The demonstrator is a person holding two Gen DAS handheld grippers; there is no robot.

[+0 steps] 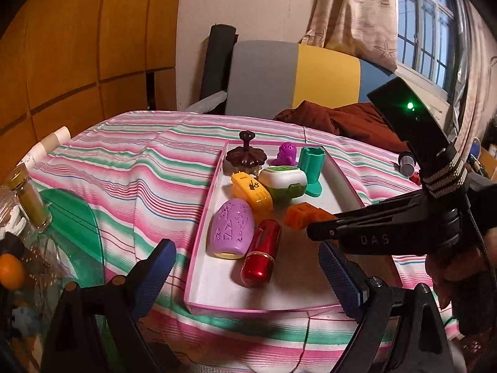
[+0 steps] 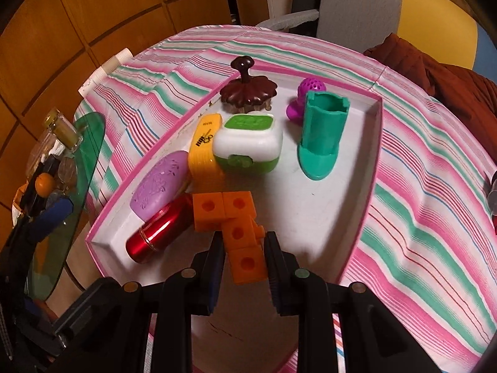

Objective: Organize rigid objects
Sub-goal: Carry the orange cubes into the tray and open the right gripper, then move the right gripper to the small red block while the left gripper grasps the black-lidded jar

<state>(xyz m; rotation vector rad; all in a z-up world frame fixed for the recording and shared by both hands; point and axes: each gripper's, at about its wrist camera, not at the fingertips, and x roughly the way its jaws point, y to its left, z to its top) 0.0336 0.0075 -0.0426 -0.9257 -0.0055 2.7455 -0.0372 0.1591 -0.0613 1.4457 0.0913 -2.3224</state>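
Note:
A pink-rimmed white tray (image 1: 329,186) (image 2: 326,202) lies on the striped cloth. It holds a brown knobbed lid (image 1: 245,155), a purple figure (image 1: 285,154), a teal boot-shaped holder (image 1: 312,168), a white-and-green case (image 1: 284,183), a yellow case (image 1: 251,192), a lilac oval (image 1: 230,230) and a red cylinder (image 1: 261,255). My right gripper (image 2: 245,248) (image 1: 323,227) reaches into the tray, shut on an orange cube-block piece (image 2: 239,217) (image 1: 299,217) whose far end touches the red cylinder (image 2: 158,233). At the tray's near end my left gripper (image 1: 245,283) hangs wide open, with nothing in it.
A green glass shelf (image 1: 74,227) with a gold-lidded jar (image 1: 28,199) and an orange fruit (image 1: 11,272) stands at the left. A brown cloth (image 1: 341,121) and a grey-and-yellow chair (image 1: 295,77) lie behind the table. A dark marker (image 1: 407,161) rests right of the tray.

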